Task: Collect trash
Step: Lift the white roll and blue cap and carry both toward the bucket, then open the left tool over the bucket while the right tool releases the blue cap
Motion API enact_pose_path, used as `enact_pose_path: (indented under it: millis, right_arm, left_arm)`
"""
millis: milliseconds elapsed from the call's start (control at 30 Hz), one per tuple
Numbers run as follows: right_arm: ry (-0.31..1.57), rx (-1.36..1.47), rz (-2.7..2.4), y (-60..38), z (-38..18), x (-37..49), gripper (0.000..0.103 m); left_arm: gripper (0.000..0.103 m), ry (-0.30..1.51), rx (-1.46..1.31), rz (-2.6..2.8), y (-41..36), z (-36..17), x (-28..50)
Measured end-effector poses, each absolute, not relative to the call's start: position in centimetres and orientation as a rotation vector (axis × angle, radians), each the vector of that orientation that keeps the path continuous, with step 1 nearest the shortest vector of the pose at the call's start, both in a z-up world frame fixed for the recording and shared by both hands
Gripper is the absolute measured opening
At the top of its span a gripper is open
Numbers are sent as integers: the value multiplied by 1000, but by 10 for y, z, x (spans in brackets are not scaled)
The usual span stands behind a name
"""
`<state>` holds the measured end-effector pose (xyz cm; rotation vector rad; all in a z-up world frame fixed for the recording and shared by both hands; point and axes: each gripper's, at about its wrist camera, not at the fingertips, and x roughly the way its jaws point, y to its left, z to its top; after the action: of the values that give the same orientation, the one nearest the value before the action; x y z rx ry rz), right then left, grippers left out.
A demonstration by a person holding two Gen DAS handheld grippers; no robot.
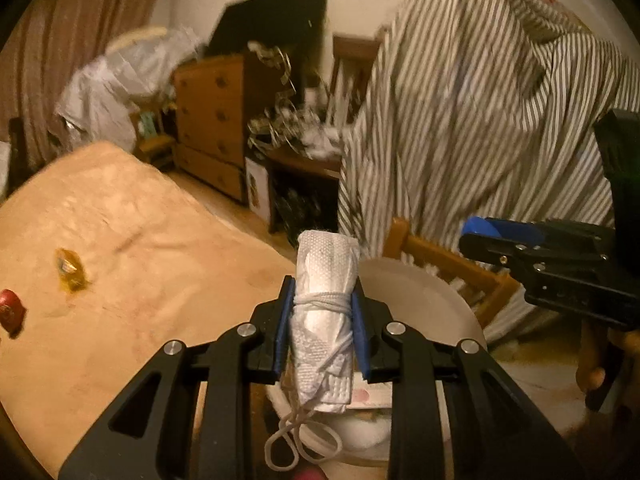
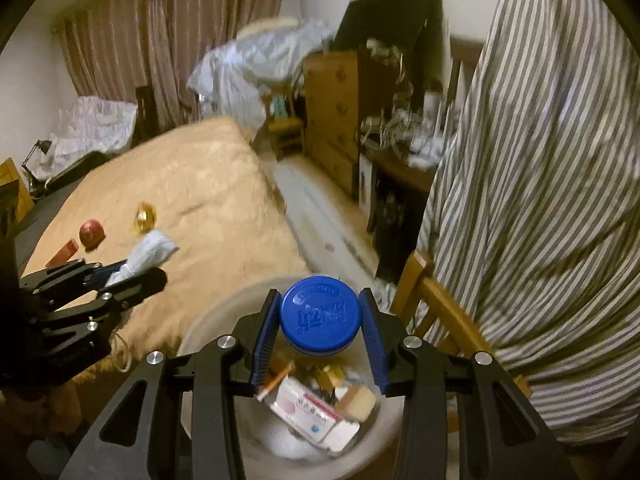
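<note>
My left gripper (image 1: 323, 312) is shut on a rolled white face mask (image 1: 325, 320) tied with its ear loops, held above the white trash bin (image 1: 420, 296). It also shows in the right wrist view (image 2: 150, 254). My right gripper (image 2: 319, 316) is shut on a blue bottle cap (image 2: 319, 312), right above the bin (image 2: 216, 316), which holds a white packet, a cigarette and wrappers. A gold wrapper (image 1: 71, 269) and a red round piece (image 1: 10, 310) lie on the tan bed (image 1: 140, 248). They also show in the right wrist view: gold wrapper (image 2: 145, 216), red piece (image 2: 91, 233), plus a red packet (image 2: 64, 252).
A striped shirt (image 1: 480, 112) hangs over a wooden chair (image 1: 448, 260) right of the bin. A wooden dresser (image 1: 212, 120) and a cluttered dark table (image 1: 304, 156) stand across the floor. Curtains (image 2: 168, 32) hang behind the bed.
</note>
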<state>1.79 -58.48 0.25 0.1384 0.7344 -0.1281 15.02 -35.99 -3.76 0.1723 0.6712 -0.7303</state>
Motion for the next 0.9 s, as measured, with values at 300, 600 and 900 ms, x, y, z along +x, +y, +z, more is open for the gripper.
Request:
enact_pose_path:
  millis: [300,600,900]
  right_arm:
    - [928,200,-74,-603,-43,48,41]
    - [959,208,-65,-602,-54,42,41]
    - [967,202,-57,-598,-52,41,41]
  left_arm:
    - [25,850,210,-788,-396,-67,182]
    - [25,883,234,-778,-404,-78,193]
    - [25,885,236,-772,-405,-80,193]
